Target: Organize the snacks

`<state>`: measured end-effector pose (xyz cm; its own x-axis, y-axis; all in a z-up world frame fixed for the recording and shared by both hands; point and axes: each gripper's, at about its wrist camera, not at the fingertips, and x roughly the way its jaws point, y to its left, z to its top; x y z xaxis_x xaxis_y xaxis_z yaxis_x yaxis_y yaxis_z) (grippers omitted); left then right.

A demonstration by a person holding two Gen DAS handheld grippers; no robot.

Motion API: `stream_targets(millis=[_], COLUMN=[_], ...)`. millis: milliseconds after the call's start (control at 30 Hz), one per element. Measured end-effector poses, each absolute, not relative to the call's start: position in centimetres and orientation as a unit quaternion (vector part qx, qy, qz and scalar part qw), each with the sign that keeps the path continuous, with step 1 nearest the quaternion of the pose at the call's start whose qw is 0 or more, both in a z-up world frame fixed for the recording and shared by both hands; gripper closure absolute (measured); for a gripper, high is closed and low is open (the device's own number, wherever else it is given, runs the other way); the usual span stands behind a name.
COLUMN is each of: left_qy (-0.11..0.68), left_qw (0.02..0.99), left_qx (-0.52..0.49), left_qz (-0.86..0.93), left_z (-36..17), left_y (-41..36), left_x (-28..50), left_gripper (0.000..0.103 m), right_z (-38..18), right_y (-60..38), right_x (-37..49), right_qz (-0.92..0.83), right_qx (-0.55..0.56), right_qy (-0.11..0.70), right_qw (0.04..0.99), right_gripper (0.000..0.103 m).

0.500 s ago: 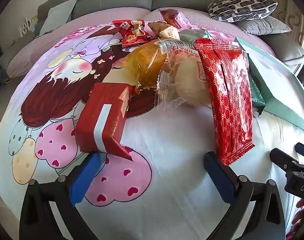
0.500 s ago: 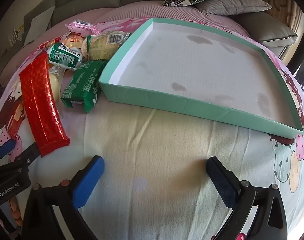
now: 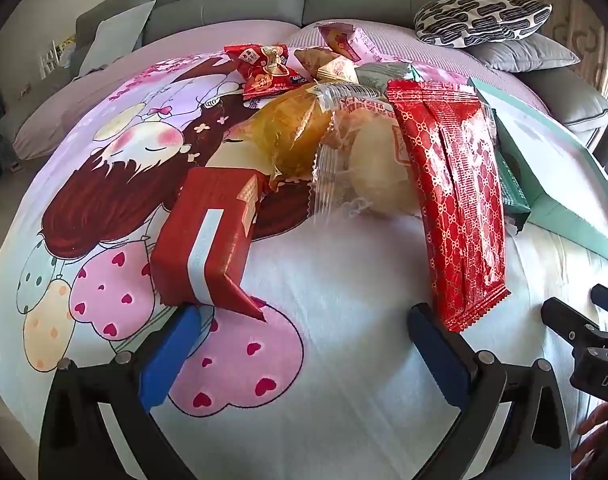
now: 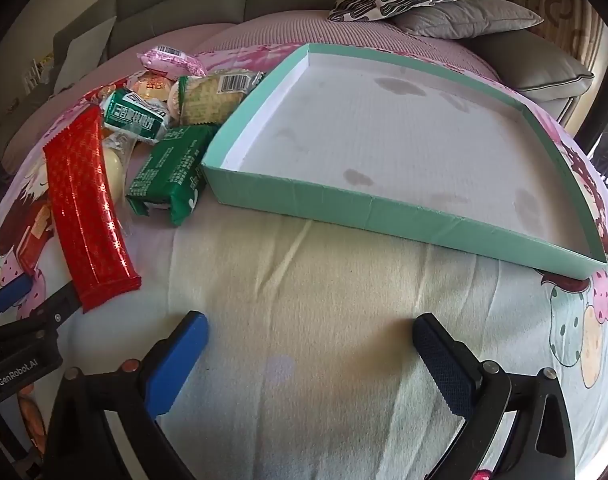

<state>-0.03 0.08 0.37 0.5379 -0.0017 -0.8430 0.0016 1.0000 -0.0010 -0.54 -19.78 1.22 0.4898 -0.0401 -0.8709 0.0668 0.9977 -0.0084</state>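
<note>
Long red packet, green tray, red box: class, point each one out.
Long red packet (image 3: 459, 196), left wrist view, middle of wrapper.
Green tray (image 4: 407, 220), right wrist view, near outer wall.
Red box (image 3: 204, 240), left wrist view, top face.

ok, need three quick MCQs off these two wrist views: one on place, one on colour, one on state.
1. In the right wrist view, the long red snack packet lies where relative to the teal tray?
A. inside it
B. left of it
C. right of it

2. What colour are the pads on the fingers?
A. blue
B. yellow
C. white

3. What is inside the teal tray?
A. one green packet
B. several snacks
C. no snacks

Answers:
1 B, the packet lies on the bedsheet left of the tray.
2 A, both views show blue pads.
3 C, only its stained white floor shows.
</note>
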Motion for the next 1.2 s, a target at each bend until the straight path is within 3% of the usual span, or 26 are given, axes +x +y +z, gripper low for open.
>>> stream_targets(millis=[1200], left_qy=[0.463], left_qw=[0.886], left_qx=[0.002], left_qz=[-0.008], left_z=[0.17], left_y=[0.12], left_x=[-0.41], left_gripper=[0.000], right_z=[0.83], right_y=[-19.97], right_x=[-0.93], right_qz=[-0.029], right_qx=[0.011], right_qy=[0.479], right_qw=[0.877], right_gripper=[0.000])
